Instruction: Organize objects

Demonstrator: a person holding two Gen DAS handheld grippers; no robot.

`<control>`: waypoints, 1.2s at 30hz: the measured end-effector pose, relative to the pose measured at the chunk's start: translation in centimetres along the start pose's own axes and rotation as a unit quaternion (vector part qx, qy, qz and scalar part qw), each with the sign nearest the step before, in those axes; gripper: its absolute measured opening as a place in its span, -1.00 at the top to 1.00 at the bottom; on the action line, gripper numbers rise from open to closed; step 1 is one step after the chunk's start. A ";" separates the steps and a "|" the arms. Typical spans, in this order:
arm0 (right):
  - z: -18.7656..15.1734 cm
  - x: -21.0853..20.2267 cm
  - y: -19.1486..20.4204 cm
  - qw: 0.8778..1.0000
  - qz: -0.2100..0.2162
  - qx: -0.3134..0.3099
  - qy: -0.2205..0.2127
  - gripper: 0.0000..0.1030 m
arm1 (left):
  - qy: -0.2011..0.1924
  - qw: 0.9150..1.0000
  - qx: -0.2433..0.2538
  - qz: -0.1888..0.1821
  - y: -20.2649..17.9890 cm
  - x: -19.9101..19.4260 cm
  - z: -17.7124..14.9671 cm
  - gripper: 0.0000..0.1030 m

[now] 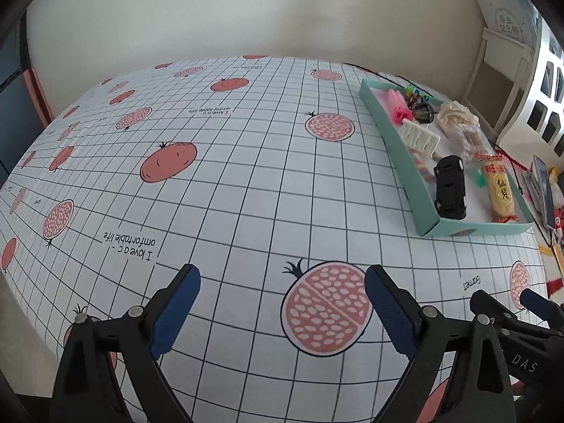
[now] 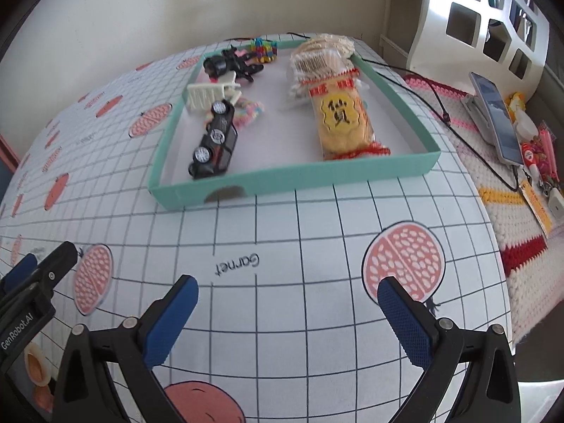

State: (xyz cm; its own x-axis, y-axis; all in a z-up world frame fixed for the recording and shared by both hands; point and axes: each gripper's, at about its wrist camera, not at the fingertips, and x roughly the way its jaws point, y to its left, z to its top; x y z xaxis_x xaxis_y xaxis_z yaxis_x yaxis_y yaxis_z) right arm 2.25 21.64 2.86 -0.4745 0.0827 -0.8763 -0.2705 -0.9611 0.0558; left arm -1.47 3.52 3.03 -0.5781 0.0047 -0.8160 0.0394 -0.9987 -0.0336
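Note:
A teal tray (image 2: 299, 176) stands on the table ahead of my right gripper (image 2: 287, 296); it also shows at the right of the left wrist view (image 1: 405, 169). In it lie a black toy car (image 2: 215, 141) on its side, a yellow rice-cracker packet (image 2: 340, 121), a white comb-like rack (image 2: 208, 93), a black hair clip (image 2: 229, 65), pastel candy (image 2: 248, 111), colourful beads (image 2: 262, 51) and a clear bag of snacks (image 2: 317, 60). The car (image 1: 449, 187) and packet (image 1: 500, 190) show in the left view too. My left gripper (image 1: 282, 282) is open and empty over the tablecloth. My right gripper is open and empty.
The table wears a white grid cloth (image 1: 246, 183) with pomegranate prints. Right of it lies a crocheted mat (image 2: 511, 218) with a phone on a stand (image 2: 497, 116), a black cable (image 2: 440, 105) and small trinkets. A white shelf (image 2: 486, 24) stands behind.

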 end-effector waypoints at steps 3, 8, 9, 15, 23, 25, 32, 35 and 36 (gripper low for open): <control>-0.4 0.5 0.0 1.000 0.000 0.003 0.004 -1.00 | 0.008 1.000 -0.008 -0.002 0.4 0.6 -0.4 -0.83; -0.5 0.6 0.6 1.000 -0.007 -0.011 0.001 -1.00 | 0.020 1.000 -0.008 0.000 0.5 1.5 -0.6 -0.83; -0.6 0.6 0.7 1.000 -0.009 -0.013 0.000 -1.00 | 0.022 1.000 -0.008 0.000 0.5 1.6 -0.7 -0.83; -0.5 0.7 0.8 1.000 -0.013 -0.015 -0.008 -1.00 | 0.018 1.000 0.004 0.012 0.3 2.0 -1.0 -0.84; -0.4 0.8 0.8 1.000 -0.015 -0.011 -0.018 -1.00 | 0.008 1.000 -0.013 0.022 1.1 2.1 -1.0 -0.84; -0.4 0.8 0.9 1.000 -0.016 -0.010 -0.019 -1.00 | 0.006 1.000 -0.009 0.020 1.1 2.2 -1.1 -0.92; -0.6 0.8 0.8 0.999 -0.018 -0.007 -0.028 -1.00 | 0.008 1.000 -0.007 0.019 1.0 2.3 -1.2 -1.00; -0.7 0.8 0.8 0.999 -0.019 -0.006 -0.031 -1.00 | 0.008 1.000 -0.007 0.019 1.0 2.3 -1.2 -1.00; -0.7 0.8 0.9 0.999 -0.019 -0.006 -0.032 -1.00 | 0.008 1.000 -0.007 0.019 1.0 2.3 -1.2 -1.00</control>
State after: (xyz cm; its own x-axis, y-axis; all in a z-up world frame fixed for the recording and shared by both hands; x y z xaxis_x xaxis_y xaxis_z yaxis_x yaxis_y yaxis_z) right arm 2.23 20.70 1.91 -0.5165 0.1352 -0.8455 -0.2799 -0.9599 0.0175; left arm -1.82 2.59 0.43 -0.5629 -0.0331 -0.8259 0.0734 -0.9972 -0.0100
